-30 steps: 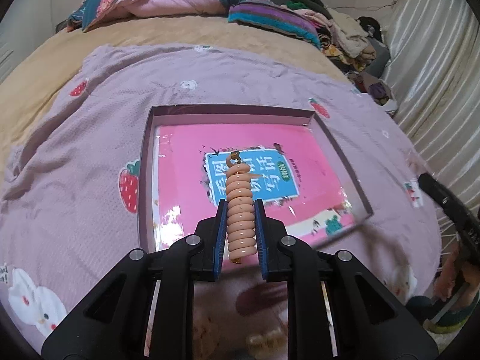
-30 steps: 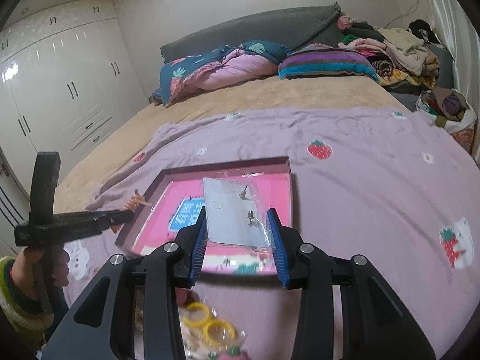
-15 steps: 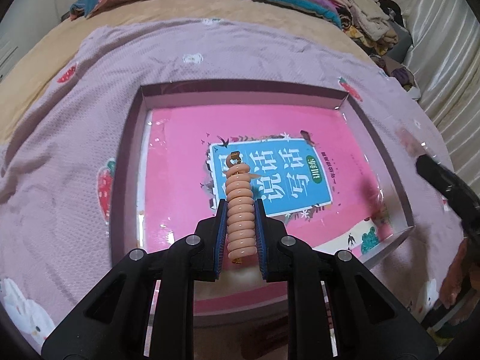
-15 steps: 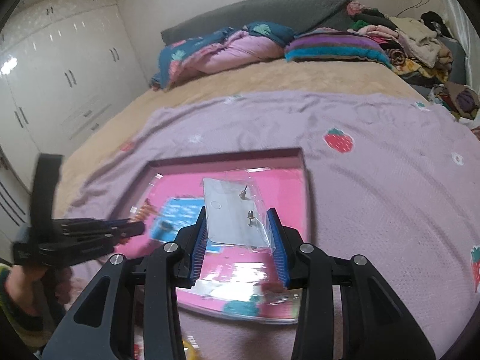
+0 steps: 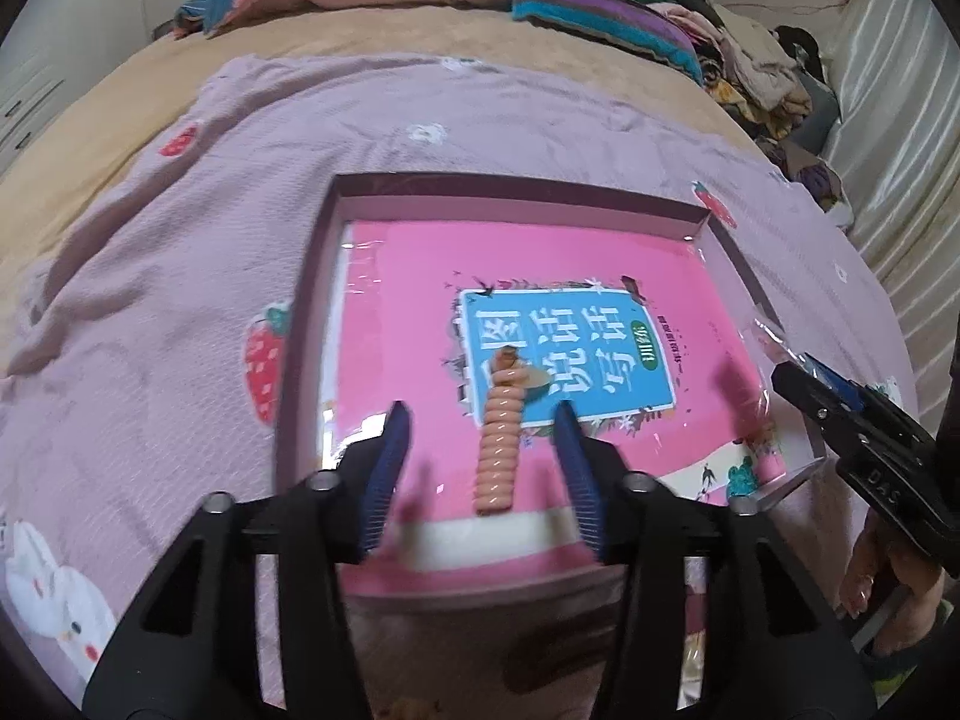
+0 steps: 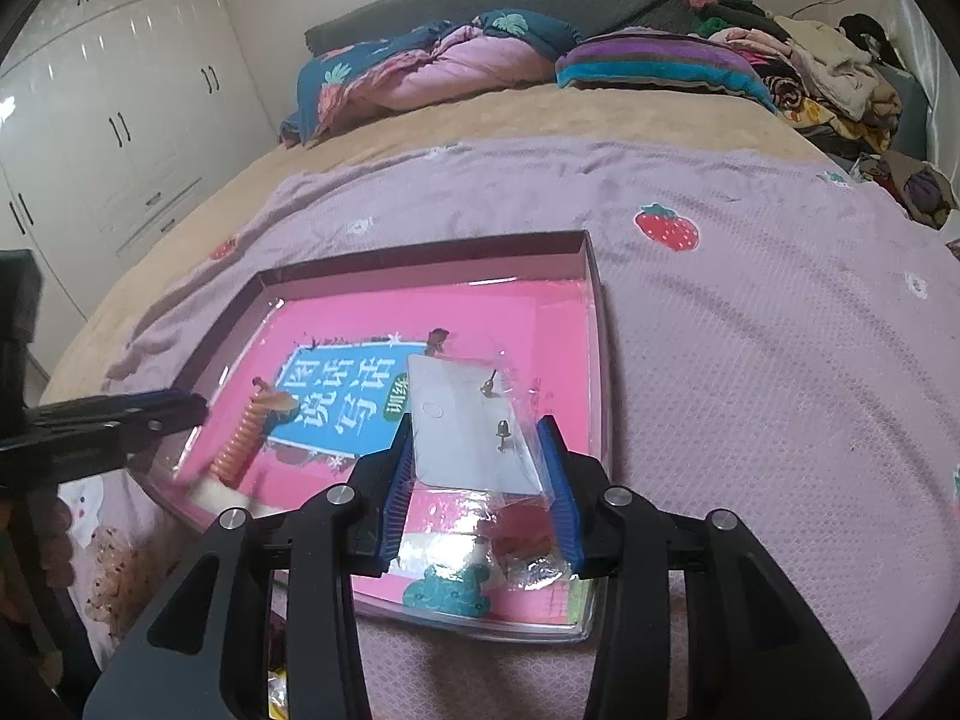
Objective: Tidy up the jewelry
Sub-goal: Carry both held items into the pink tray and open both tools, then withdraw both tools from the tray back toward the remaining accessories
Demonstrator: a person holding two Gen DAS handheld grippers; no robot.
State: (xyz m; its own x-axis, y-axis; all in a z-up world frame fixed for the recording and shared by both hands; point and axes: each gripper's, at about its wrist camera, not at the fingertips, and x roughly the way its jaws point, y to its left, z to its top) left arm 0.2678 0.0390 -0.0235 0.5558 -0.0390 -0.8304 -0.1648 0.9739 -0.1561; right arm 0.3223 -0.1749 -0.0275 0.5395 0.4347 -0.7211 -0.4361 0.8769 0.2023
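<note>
A shallow mauve tray (image 5: pixel 516 189) lies on the bed with a pink book (image 5: pixel 540 252) inside it. A peach spiral hair tie (image 5: pixel 499 443) lies on the book, between the fingers of my left gripper (image 5: pixel 482 426), which is open and not touching it. The hair tie also shows in the right wrist view (image 6: pixel 240 441). My right gripper (image 6: pixel 479 447) is shut on a clear plastic bag with earrings on a white card (image 6: pixel 465 423), held over the tray's right part (image 6: pixel 591 276). The right gripper shows at the right edge of the left wrist view (image 5: pixel 840 408).
A lilac strawberry-print blanket (image 6: pixel 750 330) covers the bed around the tray. Pillows and a rolled quilt (image 6: pixel 456 66) lie at the headboard, a clothes pile (image 6: pixel 834 72) at the far right. Small bagged items (image 6: pixel 279 687) lie on the blanket below the right gripper.
My left gripper has opened and let go of the hair tie, which now lies on the book. My right gripper has moved with the earring bag further over the tray.
</note>
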